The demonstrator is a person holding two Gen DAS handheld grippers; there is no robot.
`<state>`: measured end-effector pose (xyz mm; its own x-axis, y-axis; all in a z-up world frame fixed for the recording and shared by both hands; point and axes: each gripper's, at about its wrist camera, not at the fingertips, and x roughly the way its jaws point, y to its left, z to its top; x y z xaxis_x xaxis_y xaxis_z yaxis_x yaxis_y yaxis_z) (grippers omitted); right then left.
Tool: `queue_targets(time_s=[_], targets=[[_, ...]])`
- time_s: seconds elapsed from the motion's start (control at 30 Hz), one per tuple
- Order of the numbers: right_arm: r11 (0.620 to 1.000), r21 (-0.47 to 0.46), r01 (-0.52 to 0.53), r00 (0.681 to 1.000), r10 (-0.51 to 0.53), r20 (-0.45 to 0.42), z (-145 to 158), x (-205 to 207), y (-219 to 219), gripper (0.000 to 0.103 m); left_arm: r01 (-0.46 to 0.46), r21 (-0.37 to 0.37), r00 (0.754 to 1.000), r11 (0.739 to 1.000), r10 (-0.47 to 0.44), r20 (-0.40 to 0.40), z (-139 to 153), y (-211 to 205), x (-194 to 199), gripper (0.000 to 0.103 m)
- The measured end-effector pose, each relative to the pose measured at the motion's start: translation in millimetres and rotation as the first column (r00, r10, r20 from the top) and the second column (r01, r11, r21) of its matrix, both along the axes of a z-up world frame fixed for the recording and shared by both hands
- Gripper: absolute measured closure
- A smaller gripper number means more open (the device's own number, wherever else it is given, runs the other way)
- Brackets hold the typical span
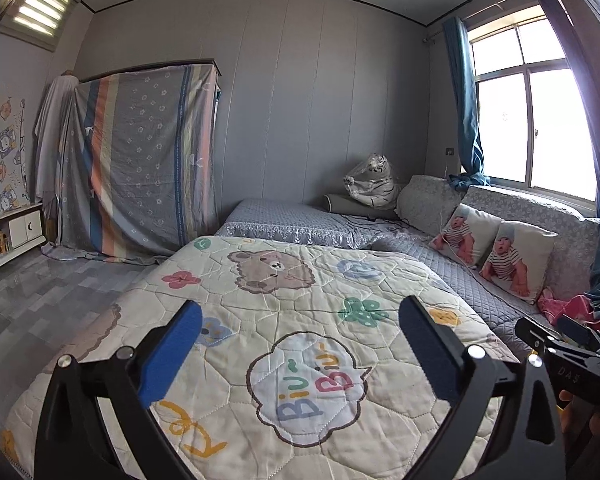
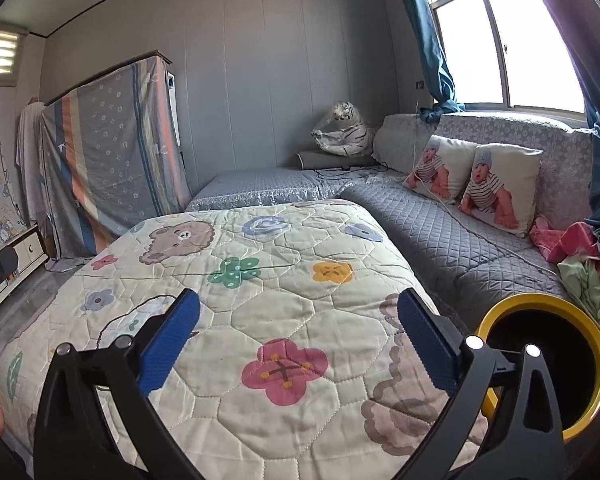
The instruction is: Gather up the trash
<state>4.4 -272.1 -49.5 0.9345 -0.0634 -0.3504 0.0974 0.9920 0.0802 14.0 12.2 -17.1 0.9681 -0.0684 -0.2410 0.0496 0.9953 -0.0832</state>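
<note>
My left gripper (image 1: 300,308) is open, its blue pads spread wide over a cream cartoon quilt (image 1: 260,216), with nothing between them. In the right wrist view my right gripper (image 2: 298,298) is also open and empty above the same quilt (image 2: 300,240). A round bin with a yellow rim (image 2: 536,301) and a dark inside stands just right of the right gripper, beside the quilt's edge. I see no loose trash on the quilt. The right gripper's black body shows at the right edge of the left wrist view.
Grey quilted bedding (image 2: 440,232) runs along the window wall with two baby-print cushions (image 2: 500,184). A plastic-wrapped plush tiger (image 1: 372,180) sits in the corner. Pink clothes (image 2: 568,240) lie at the right. A sheet-covered wardrobe (image 1: 140,152) and tiled floor (image 1: 40,300) are at the left.
</note>
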Motion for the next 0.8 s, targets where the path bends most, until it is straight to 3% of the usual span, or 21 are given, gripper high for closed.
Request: queue_targets(time_s=[0.33, 0.8], targets=[[0.998, 0.008, 0.062, 0.996, -0.062, 0.066, 8.7, -7.6, -2.4, 0.008, -0.014, -0.005, 0.999, 1.000, 0.015, 0.041, 8.9, 1.7, -6.9, 0.008], [0.997, 0.028, 0.071, 0.994, -0.073, 0.082, 12.6, -9.9, -7.3, 0.008, 0.014, -0.039, 0.999, 0.999, -0.013, 0.029, 15.4, 2.1, -0.8, 0.008]])
